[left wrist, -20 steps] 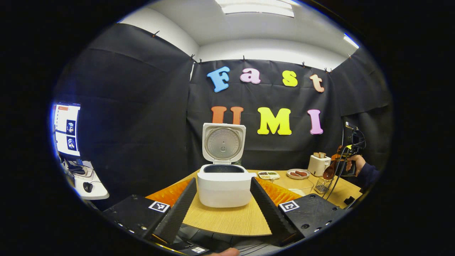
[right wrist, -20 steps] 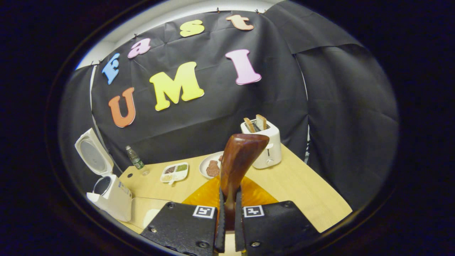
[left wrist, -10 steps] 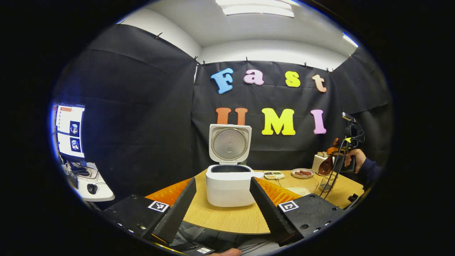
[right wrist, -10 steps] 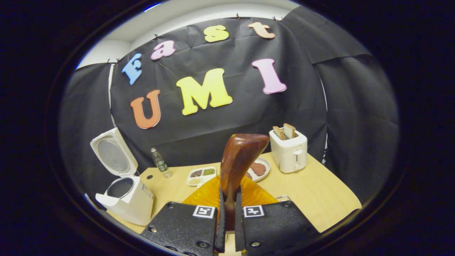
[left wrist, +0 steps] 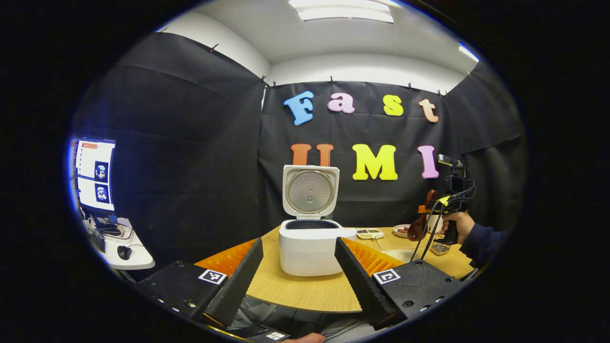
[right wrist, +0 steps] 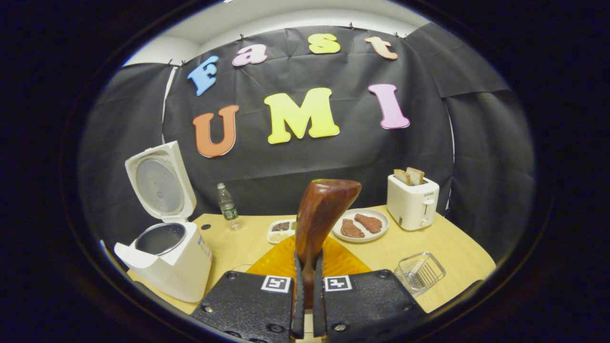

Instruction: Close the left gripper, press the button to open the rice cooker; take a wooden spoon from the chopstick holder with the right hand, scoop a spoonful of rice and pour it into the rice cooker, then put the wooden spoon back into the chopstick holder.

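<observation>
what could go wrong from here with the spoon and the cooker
The right gripper pinches the wooden spoon only low on its handle, so it might twist while scooping. The rice cooker sits near the table edge with its lid upright, so a swing could bump it.

Black cloth walls [left wrist: 190, 143], ceiling light panel [left wrist: 345, 9], wooden table [right wrist: 429, 243]

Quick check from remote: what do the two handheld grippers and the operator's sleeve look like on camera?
Left gripper: black textured wedge fingers on black blocks with square black-and-white markers. Right gripper: the same black blocks and markers; from afar it shows a pistol handle, a top-mounted camera, yellow tags and dangling black cables. The sleeve is dark navy.
</observation>
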Demonstrator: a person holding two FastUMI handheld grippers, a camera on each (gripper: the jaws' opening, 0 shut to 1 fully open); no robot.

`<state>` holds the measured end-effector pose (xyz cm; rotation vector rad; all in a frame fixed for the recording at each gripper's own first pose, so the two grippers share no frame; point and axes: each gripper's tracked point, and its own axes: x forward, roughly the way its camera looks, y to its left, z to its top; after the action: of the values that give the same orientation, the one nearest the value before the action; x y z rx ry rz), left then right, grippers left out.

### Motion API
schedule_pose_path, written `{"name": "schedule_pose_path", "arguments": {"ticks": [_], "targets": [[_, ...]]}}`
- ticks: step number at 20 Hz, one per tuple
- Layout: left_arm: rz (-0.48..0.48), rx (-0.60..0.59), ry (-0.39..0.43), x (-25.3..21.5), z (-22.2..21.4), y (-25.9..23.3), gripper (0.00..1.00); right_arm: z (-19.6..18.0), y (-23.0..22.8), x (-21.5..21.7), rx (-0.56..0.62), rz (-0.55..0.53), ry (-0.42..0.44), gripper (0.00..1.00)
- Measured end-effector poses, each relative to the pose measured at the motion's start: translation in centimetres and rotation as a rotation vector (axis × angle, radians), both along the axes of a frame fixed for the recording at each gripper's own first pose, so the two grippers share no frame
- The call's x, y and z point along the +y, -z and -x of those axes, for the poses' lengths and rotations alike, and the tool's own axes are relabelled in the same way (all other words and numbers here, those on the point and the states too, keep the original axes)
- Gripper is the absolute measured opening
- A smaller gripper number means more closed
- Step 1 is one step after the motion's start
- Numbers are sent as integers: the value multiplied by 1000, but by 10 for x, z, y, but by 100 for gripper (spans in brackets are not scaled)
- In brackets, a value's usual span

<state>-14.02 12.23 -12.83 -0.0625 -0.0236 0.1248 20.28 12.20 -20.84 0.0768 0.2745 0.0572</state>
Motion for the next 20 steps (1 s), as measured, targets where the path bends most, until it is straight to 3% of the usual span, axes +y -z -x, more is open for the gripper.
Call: {"name": "schedule_pose_path", "arguments": {"ticks": [4,11,14,20], "targets": [[3,-7,-45,7,-1,0,96,-5,29,5,5,52,58,12],[12,-13,11,-5,0,-3,96,-8,72,7,41,112,100,12],[6,-11,40,-14,-1,-2,96,0,80,26,61,133,58,12],[-4,10,61,-23,-3,3,96,14,91,62,139,11,-26,12]]}}
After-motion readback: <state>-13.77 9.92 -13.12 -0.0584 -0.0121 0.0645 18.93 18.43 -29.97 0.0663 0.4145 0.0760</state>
